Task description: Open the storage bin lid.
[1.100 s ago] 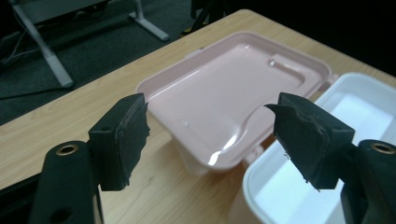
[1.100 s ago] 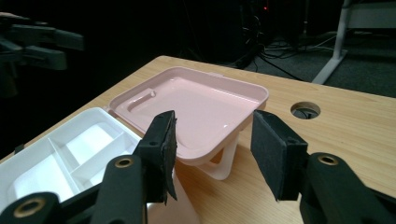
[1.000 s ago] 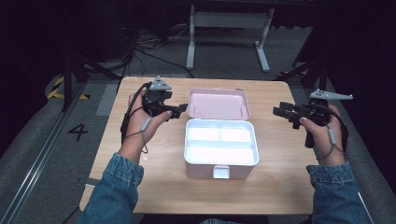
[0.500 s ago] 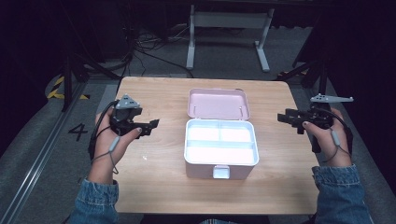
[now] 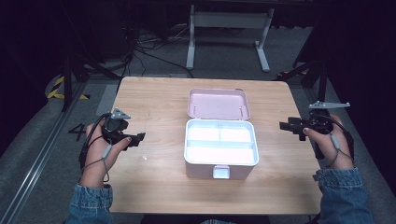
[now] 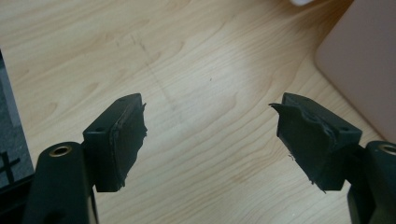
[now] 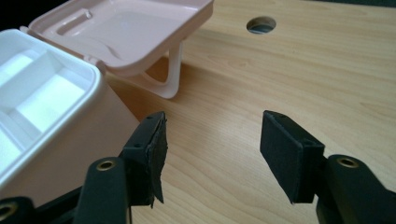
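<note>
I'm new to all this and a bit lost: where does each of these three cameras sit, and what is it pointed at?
High view: fixed above, looking down on the table; both forearms, left hand-held gripper, right hand-held gripper.
Left gripper view: rides that gripper, facing bare wood between its open jaws.
Right gripper view: rides that gripper, facing the open pink box.
Shared: high and right views show the box's white tray.

The bench [image 5: 154, 102] is pale wood with a fine grain. The box [image 5: 219, 170] is pink outside, its lid [image 5: 218, 103] pink too, its tray [image 5: 220, 142] white. Both the left hand-held gripper [image 5: 138, 138] and the right hand-held gripper [image 5: 285, 126] are black; the sleeves [image 5: 91, 205] are blue denim
</note>
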